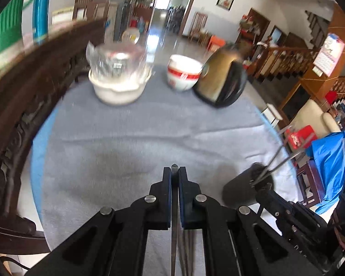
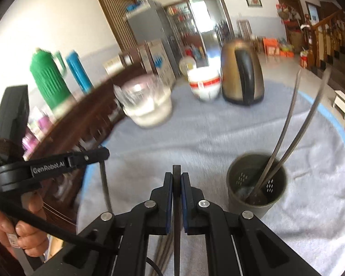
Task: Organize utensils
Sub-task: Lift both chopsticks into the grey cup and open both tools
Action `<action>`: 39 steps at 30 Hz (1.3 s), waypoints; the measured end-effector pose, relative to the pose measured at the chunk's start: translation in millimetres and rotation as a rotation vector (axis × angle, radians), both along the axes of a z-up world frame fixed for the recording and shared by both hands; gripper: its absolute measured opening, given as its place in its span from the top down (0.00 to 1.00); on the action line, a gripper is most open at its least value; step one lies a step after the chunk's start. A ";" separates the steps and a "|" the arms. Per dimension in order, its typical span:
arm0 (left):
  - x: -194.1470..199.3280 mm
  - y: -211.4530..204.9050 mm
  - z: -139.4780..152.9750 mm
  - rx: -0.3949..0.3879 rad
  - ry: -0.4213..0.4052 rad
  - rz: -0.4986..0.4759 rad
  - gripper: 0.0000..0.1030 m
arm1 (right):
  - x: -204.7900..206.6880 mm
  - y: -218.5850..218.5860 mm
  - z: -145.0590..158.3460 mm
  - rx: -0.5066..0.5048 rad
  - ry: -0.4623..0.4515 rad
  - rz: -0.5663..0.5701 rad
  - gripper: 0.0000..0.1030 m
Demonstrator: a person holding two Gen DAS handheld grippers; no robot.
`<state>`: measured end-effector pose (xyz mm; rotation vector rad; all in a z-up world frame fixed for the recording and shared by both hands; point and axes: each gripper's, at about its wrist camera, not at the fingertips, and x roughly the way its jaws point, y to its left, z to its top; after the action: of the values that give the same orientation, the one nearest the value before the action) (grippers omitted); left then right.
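Observation:
My left gripper (image 1: 174,170) is shut on a thin metal utensil (image 1: 174,167); its tip pokes out just past the pads and the rest runs back under the jaws. In the right wrist view that left gripper (image 2: 99,154) shows at the left, with the metal utensil (image 2: 105,184) hanging down from it. My right gripper (image 2: 177,174) is shut on a dark flat utensil (image 2: 177,169) that stands between its pads. A grey perforated holder (image 2: 256,197) stands just to its right on the grey cloth (image 2: 195,138) and holds two long metal sticks (image 2: 287,124). The holder (image 1: 243,188) also shows at the lower right of the left wrist view.
At the far side of the cloth stand a white pot with a glass lid (image 1: 118,85), a red-banded white bowl (image 1: 182,73) and a bronze kettle (image 1: 223,80). A dark carved wooden rail (image 1: 23,92) borders the left. A hand (image 2: 20,230) holds the left gripper's grip.

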<state>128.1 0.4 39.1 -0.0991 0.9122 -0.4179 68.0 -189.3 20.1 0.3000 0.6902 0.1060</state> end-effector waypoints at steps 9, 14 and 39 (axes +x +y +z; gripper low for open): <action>-30.5 -11.3 58.9 -0.054 -0.154 -0.037 0.95 | -41.9 -24.4 62.1 0.050 -0.264 -0.084 0.93; -35.1 -25.0 84.9 -0.098 -0.220 -0.061 0.95 | -52.1 -46.3 85.5 0.077 -0.365 -0.162 0.93; -11.5 -125.6 67.0 -0.122 -0.220 -0.125 0.95 | -53.8 -99.4 84.8 -0.044 -0.343 -0.358 0.93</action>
<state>116.7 -125.2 106.1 -0.1059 0.6781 -0.5893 14.2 -288.7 104.9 0.3490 0.2907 -0.1954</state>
